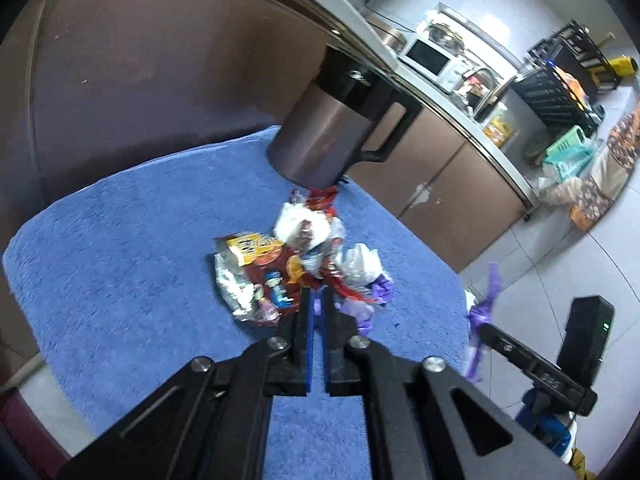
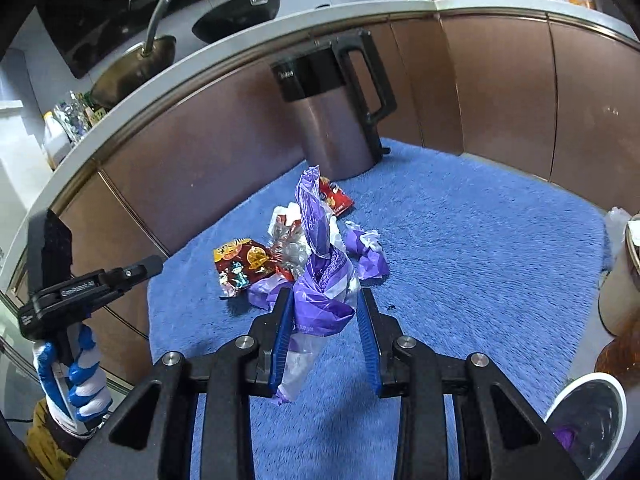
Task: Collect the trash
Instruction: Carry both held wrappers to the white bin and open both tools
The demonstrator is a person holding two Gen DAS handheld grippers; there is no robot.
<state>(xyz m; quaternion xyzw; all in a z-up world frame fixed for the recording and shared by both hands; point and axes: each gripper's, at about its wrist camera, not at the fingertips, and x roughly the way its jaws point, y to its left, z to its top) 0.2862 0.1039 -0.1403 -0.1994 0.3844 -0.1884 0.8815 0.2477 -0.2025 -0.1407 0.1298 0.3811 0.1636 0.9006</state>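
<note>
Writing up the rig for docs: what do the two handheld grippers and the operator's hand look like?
Both are alike: the left gripper and right gripper have matte black linkage arms with silver pivot bolts and blue ribbed pads lining the jaws. Seen from the right wrist, the left unit has a black pistol-grip body with small white lettering. The hand wears a white-and-blue glove.

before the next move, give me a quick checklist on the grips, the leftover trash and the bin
1. Right gripper has the purple bag: ok, bunched plastic sits between its fingers.
2. Left gripper grips something: cannot tell, jaws nearly shut, maybe on thin plastic.
3. Loose trash cleared from the blue towel: not ok, the snack wrapper and crumpled pieces remain.
4. Kettle stands clear of the pile: not ok, a red wrapper lies at its base.
5. Bin ready: ok, open at lower right.
</note>
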